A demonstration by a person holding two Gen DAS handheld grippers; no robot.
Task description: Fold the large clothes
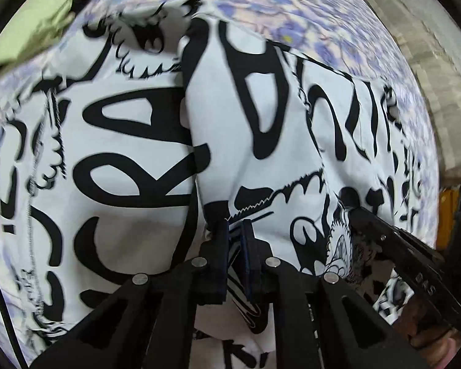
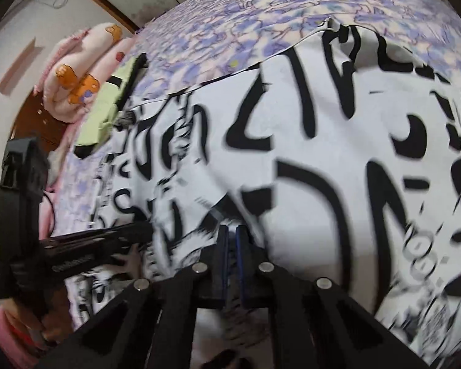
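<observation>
A large white garment (image 1: pixel 132 141) printed with bold black lettering lies spread on a purple floral bedsheet (image 1: pixel 292 9), one flap folded over along the middle. My left gripper (image 1: pixel 235 230) is shut on a raised fold of this cloth, with a strip of fabric pinched between its pads. In the right wrist view the same garment (image 2: pixel 307 184) fills the frame, blurred. My right gripper (image 2: pixel 232 230) is shut on another bunched edge of it. Each gripper shows in the other's view: the right gripper (image 1: pixel 353 212) at the right, the left gripper (image 2: pixel 147 230) at the left, both low over the cloth.
A pale green garment (image 2: pixel 116 101) lies at the far side of the bedsheet (image 2: pixel 246 24), also seen as the green garment (image 1: pixel 30 15). A rolled pink blanket (image 2: pixel 76 70) with orange bears sits beside it. Wooden furniture (image 2: pixel 30 117) and a wall lie beyond.
</observation>
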